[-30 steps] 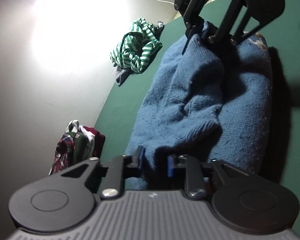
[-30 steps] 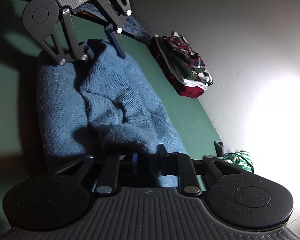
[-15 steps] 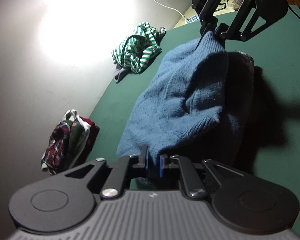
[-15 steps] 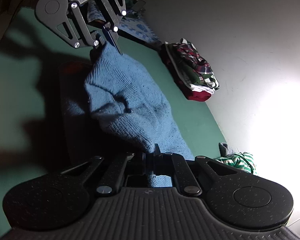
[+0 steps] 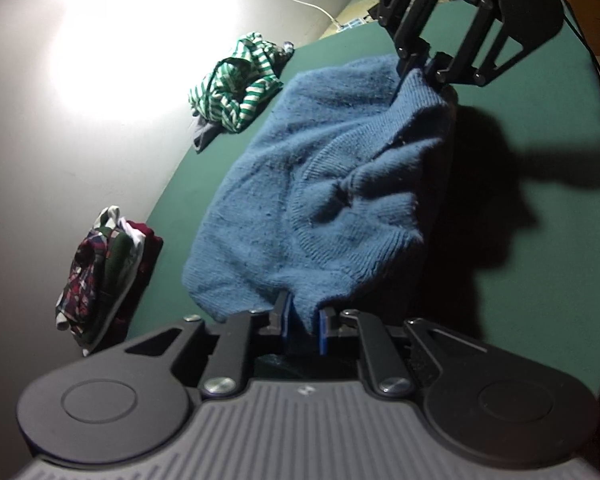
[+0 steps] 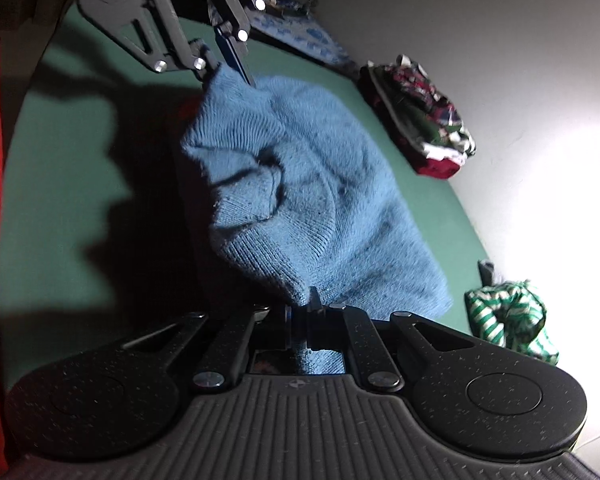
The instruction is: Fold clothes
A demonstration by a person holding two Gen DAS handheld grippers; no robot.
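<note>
left hand-held gripper (image 5: 304,326): black linkage arms, silver screws, blue pads, ribbed grey body | right hand-held gripper (image 6: 299,326): same, speckled black discs

The left gripper (image 5: 303,322) was closed, its two blue pads pinching knitted cloth between them. The right gripper (image 6: 299,320) was also closed on cloth. The two grippers faced each other and both pointed obliquely downward.
</note>
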